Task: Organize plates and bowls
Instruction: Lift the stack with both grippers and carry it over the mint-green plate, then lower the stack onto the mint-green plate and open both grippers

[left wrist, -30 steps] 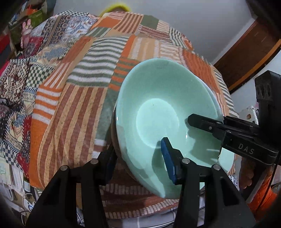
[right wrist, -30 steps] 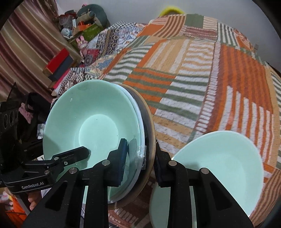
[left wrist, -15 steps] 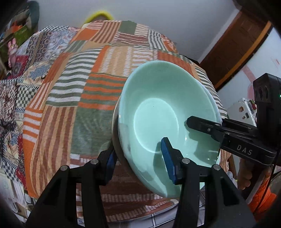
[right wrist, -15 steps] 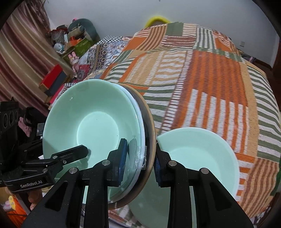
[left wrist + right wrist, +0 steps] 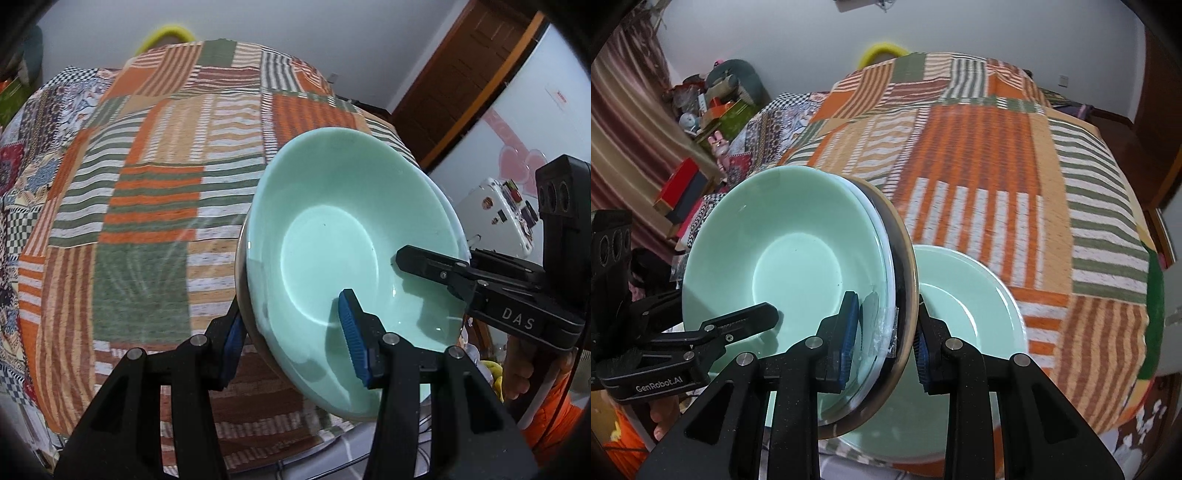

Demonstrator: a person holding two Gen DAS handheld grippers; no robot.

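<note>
The stack of dishes (image 5: 798, 266) is held in the air above the near edge of the bed, tilted steeply, gripped on opposite rims by both grippers. It consists of a mint-green bowl (image 5: 343, 258) nested on a thin white or clear dish, with a dark bowl with a tan rim (image 5: 905, 266) outermost.

The right gripper (image 5: 884, 336) is closed to a narrow gap on the stack's rim at six o'clock in its own view, one blue pad inside the green bowl and the other against the dark outer wall. The left gripper (image 5: 295, 336) is clamped on the opposite rim at a wider span, one pad inside the bowl and one behind the stack.

A second mint-green bowl (image 5: 964, 314) rests upright on the bedspread (image 5: 997, 184) at about five o'clock from the stack, partly hidden behind it.

Assessment: the step appears to be carrying the stack for setting down, possibly onto or beside the resting bowl. Recommended practice: level the stack before lowering, keep both grips even, and release only once the base is seated.

Materials: the green bowls are glossy and smooth, probably glazed ceramic or glass, round with wide sloping walls and flat bases, so likely to slip. The bedspread is a soft striped patchwork weave in orange, green and white, and an uneven, yielding support.
</note>
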